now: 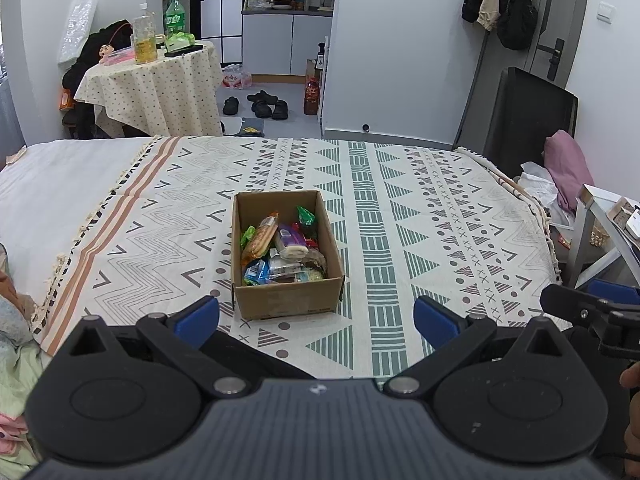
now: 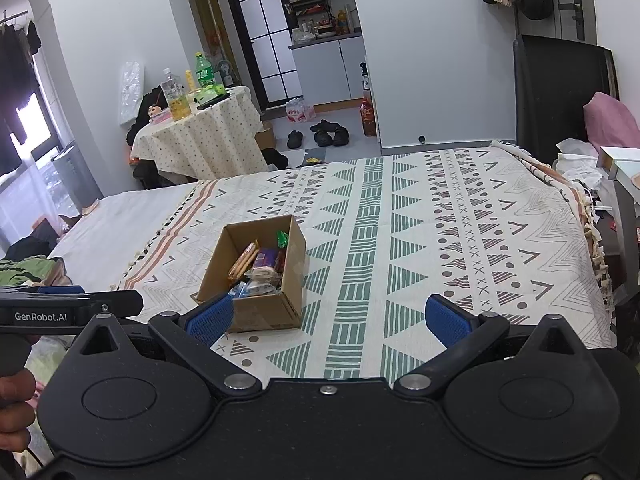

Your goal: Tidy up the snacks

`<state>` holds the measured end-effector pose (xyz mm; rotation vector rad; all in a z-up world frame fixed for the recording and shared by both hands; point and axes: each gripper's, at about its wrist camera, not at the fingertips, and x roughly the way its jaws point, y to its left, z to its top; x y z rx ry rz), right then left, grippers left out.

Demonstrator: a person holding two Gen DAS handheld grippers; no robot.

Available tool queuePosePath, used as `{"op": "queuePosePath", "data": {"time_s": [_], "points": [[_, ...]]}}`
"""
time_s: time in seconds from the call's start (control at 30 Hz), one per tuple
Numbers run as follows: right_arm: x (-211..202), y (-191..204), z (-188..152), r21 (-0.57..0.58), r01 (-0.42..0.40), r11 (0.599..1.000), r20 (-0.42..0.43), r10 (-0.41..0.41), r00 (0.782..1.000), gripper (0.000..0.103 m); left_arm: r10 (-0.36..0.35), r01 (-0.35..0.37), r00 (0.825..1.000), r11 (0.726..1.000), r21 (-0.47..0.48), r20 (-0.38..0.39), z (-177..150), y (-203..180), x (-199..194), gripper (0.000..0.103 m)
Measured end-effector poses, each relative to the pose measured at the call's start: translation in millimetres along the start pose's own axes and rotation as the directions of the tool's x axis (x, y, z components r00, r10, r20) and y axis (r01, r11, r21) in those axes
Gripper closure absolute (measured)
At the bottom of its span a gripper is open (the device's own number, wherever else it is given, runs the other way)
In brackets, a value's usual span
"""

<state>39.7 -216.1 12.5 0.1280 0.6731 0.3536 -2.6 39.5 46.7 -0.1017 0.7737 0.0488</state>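
Note:
An open cardboard box stands on the patterned blanket on the bed. Several wrapped snacks fill it, among them a biscuit pack and a green packet. My left gripper is open just short of the box's near wall, with nothing between its blue pads. My right gripper is open too, slightly right of the box and equally near, also empty. Each gripper's tip shows at the edge of the other's view.
A round table with bottles stands beyond the bed's far left. Shoes lie on the floor past it. A black chair, pink pillow and a small stand crowd the right side. Clothes lie at the left bed edge.

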Motion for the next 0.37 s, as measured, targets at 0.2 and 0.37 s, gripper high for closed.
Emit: {"op": "queuePosePath", "data": {"time_s": [0.2,0.37], "points": [[2.4,0.3,-0.9,0.001,0.002,1.0,-0.003,-0.002,1.0,0.0,-0.003,0.003,1.0,1.0,0.001,0.004,-0.7,-0.5,-0.5,0.0],[3.3,0.1,-1.0,0.001,0.004,1.0,-0.005,-0.004,1.0,0.0,-0.008,0.008,1.0,1.0,-0.001,0.015,-0.6,0.5,-1.7,0.0]]}}
